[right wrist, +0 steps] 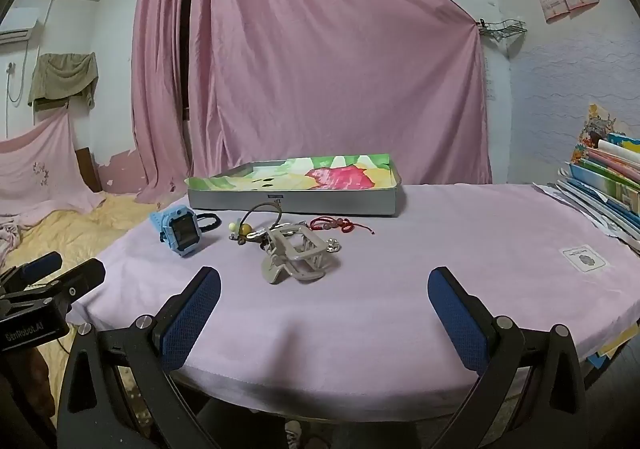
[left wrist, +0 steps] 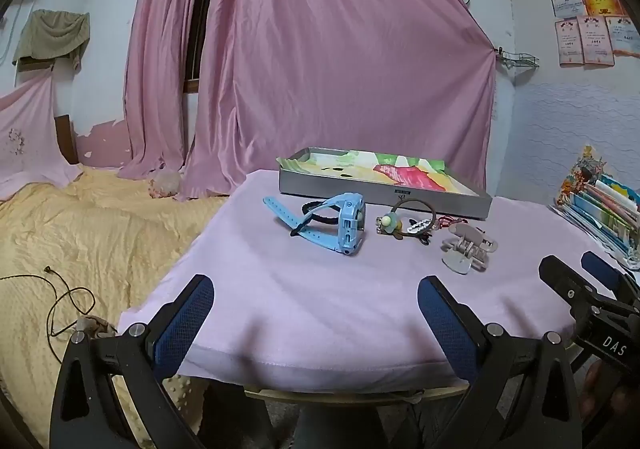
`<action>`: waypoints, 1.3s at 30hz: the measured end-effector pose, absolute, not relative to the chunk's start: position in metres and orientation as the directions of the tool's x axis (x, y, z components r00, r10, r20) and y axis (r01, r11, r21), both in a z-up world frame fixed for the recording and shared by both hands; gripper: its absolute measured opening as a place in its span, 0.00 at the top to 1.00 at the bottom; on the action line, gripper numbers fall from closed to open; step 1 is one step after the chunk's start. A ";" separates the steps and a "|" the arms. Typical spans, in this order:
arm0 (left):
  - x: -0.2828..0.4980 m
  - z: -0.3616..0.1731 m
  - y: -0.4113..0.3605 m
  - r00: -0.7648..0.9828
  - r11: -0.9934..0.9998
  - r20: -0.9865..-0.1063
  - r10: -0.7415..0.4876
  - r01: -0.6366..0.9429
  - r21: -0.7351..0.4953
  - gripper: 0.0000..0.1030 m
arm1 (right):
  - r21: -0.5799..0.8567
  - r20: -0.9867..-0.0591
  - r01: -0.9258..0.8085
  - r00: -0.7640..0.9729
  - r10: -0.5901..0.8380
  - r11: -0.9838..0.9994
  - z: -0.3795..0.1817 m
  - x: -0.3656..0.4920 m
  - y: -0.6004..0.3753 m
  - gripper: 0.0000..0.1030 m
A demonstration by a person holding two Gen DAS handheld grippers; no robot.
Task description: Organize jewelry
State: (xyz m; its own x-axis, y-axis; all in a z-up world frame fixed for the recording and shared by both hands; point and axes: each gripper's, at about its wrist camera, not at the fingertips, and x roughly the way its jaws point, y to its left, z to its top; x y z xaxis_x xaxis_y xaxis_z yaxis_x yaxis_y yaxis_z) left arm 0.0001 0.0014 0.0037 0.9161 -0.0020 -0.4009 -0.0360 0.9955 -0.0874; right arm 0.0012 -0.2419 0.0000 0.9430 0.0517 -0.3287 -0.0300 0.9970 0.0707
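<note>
Your left tool [left wrist: 316, 299] fills the bottom of the left wrist view, its blue-padded fingers [left wrist: 188, 323] spread wide with nothing between them, poised over the near edge of the counter [left wrist: 320, 329], which is draped in a pale pink cloth. At the lower right of that frame you can see your right tool [left wrist: 576, 269] coming in from the side. In the right wrist view, your right tool [right wrist: 324, 289] sits low in the frame, also spread wide and empty, with your left tool [right wrist: 64, 265] showing at the left edge.

Past the tools, the jewelry lies in a loose row across the middle of the counter. At the left of the row stands a light blue watch [left wrist: 340, 221], resting on its side, with a black hair tie [right wrist: 210, 223] just behind it. Right of the watch sits a brown hair tie with small beads [left wrist: 404, 217], touching a silver chain [right wrist: 260, 235]. A red cord bracelet [right wrist: 338, 225] lies just behind, near the tray. Nearest you in the right wrist view is a beige claw hair clip [right wrist: 296, 257].

Behind the row, a shallow grey tray [left wrist: 380, 197] with a colourful paper lining sits at the far side of the counter. A stack of books [right wrist: 604, 185] leans at the right edge of the frame. Pink curtains [left wrist: 320, 49] hang behind everything.
</note>
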 end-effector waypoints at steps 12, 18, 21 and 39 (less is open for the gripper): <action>0.001 0.002 0.001 0.917 0.996 -0.399 0.002 -0.039 -0.085 0.01 | 0.062 -0.327 -0.036 0.943 0.055 0.997 -0.002 0.003 -0.237 0.01; 0.006 0.002 0.001 0.916 0.996 -0.401 0.001 -0.037 -0.082 0.01 | 0.063 -0.326 -0.037 0.944 0.056 0.997 -0.002 0.004 -0.237 0.01; -0.002 0.002 0.001 0.918 0.996 -0.396 0.003 -0.040 -0.085 0.01 | 0.064 -0.328 -0.038 0.943 0.057 0.997 -0.003 0.005 -0.237 0.01; -0.001 0.001 0.000 0.916 0.996 -0.401 0.004 -0.040 -0.083 0.01 | 0.071 -0.329 -0.039 0.943 0.060 0.997 -0.007 0.006 -0.237 0.01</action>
